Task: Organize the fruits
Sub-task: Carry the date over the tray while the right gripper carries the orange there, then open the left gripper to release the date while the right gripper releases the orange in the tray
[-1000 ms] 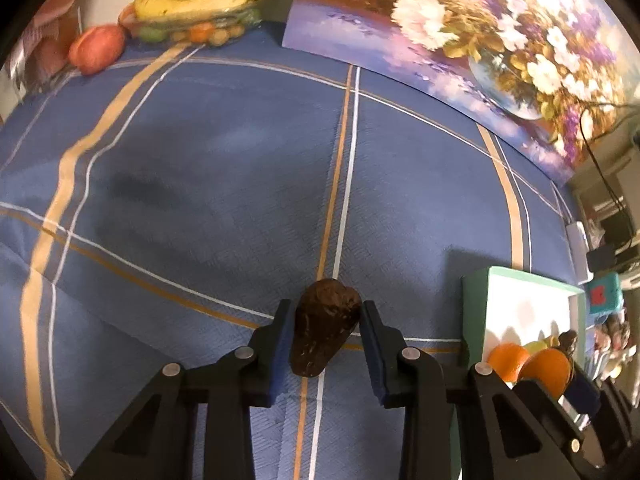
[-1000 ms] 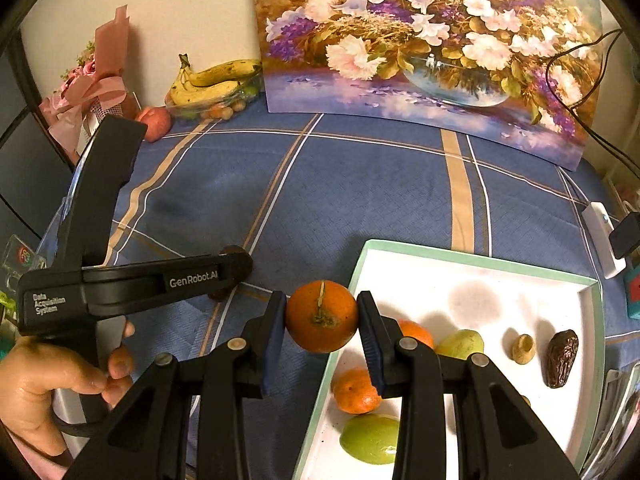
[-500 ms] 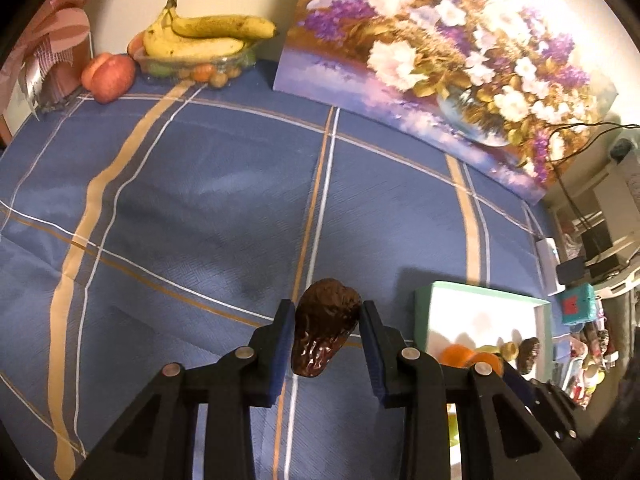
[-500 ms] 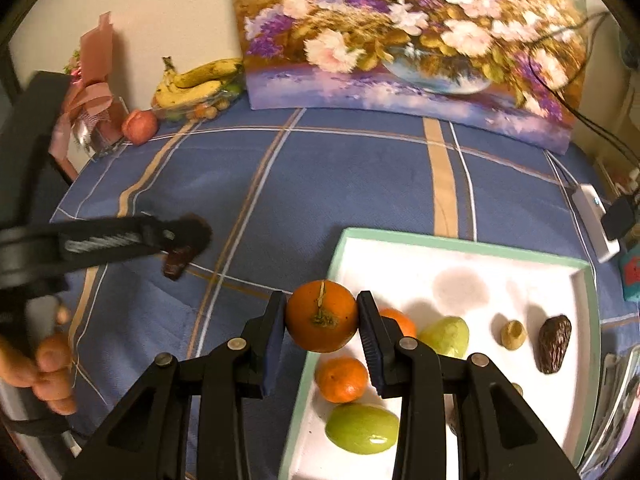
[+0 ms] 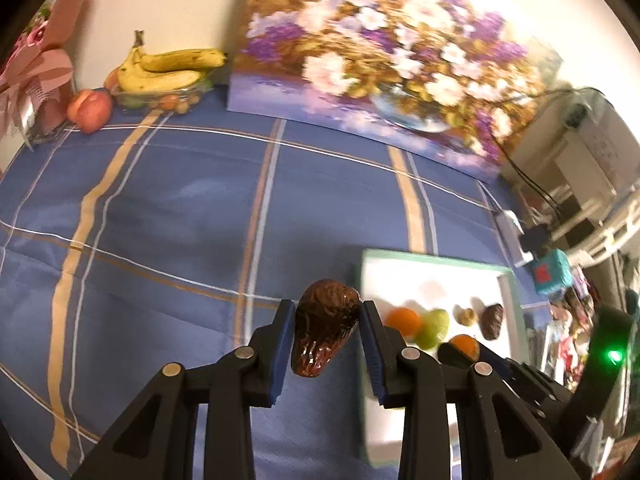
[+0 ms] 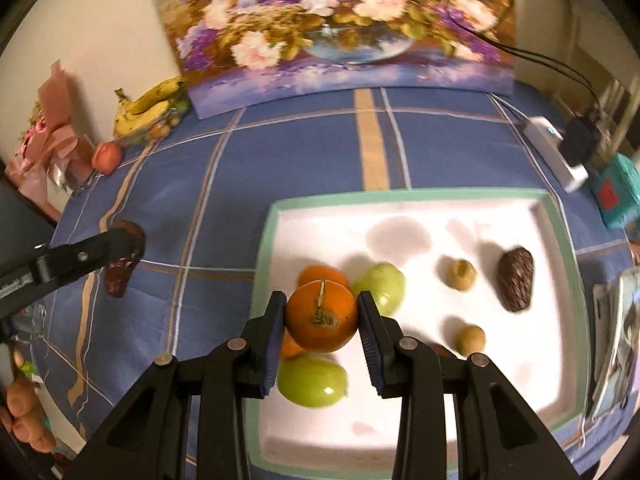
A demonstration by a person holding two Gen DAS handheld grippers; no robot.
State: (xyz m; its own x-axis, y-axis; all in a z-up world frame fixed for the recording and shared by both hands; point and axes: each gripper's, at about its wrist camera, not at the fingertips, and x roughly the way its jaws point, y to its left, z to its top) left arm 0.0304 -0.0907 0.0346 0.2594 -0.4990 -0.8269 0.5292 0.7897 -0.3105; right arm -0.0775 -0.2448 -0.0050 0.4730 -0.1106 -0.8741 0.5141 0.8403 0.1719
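My left gripper (image 5: 325,334) is shut on a dark brown wrinkled date-like fruit (image 5: 323,330), held above the blue cloth left of the white tray (image 5: 432,266). My right gripper (image 6: 322,320) is shut on an orange (image 6: 322,317) and holds it over the tray's (image 6: 400,196) left part. In the tray lie another orange (image 6: 320,274), two green fruits (image 6: 312,380), two small tan fruits (image 6: 462,275) and a brown date (image 6: 516,280). The left gripper with its date (image 6: 120,268) shows at the left in the right wrist view.
Bananas in a clear dish (image 5: 160,76) and a peach (image 5: 90,110) stand at the back left, next to a pink wrapped bouquet (image 5: 36,80). A flower painting (image 5: 380,68) leans on the wall. A power strip (image 6: 554,152) and teal box (image 6: 618,188) lie right of the tray.
Both grippers have moved right toward the tray. The orange is now over the tray instead of at its left edge. The date has risen and come near the tray's left rim.
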